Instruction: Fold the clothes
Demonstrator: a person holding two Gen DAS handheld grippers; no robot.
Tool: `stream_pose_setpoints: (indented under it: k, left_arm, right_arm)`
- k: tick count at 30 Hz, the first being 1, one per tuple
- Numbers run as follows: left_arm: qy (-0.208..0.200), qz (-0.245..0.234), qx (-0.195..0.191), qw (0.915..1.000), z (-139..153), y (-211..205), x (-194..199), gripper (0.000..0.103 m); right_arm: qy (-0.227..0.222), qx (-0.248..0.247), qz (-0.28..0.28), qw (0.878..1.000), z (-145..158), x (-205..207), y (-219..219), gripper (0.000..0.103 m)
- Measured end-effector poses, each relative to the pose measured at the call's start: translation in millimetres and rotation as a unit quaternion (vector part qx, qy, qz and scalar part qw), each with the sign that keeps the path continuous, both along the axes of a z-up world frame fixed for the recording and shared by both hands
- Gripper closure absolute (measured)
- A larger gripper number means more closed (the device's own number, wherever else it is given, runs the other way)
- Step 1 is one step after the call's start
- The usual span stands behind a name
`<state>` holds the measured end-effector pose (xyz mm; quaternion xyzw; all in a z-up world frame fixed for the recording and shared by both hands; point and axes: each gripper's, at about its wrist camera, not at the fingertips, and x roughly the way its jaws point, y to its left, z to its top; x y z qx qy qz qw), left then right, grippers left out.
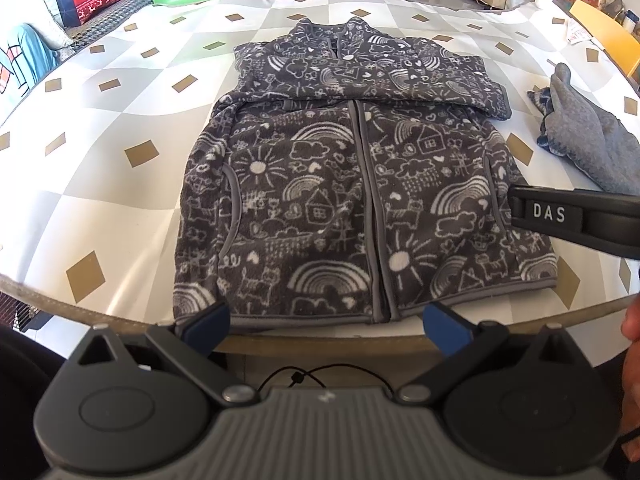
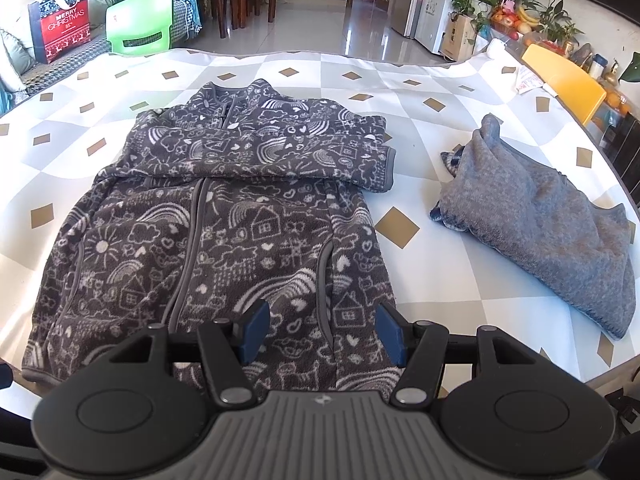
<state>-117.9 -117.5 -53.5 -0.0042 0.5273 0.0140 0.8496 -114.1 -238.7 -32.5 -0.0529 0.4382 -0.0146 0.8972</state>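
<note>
Sleeves already folded across the chest of the patterned fleece jacket (image 2: pixel 224 216), zipped, lying flat on the table (image 1: pixel 120 184) just ahead of my claws. My left claw (image 1: pixel 326 320) gapes wide at the near hem, holding nothing. My right claw (image 2: pixel 320 330) hovers partway open over the lower right panel, also empty. Left to do, I judge: hem-to-collar fold. Grey garment (image 2: pixel 552 232) right of my right claw, unfolded, likely next.
</note>
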Motion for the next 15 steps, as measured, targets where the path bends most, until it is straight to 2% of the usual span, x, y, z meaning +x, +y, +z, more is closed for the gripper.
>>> stream_pose_setpoints:
  k: [8,15]
  left_arm:
    - [-0.004,-0.003,0.005,1.0,0.8,-2.9,-1.1,0.0]
    - [-0.001,-0.006,0.01,0.9999,-2.2,-3.6,-0.4,0.0]
  right_arm:
    - [-0.001,0.0,-0.001,1.0,1.8,-1.5,0.0,0.046]
    - [0.017,0.017,0.001,1.0,-1.7,0.1,-2.5,0.046]
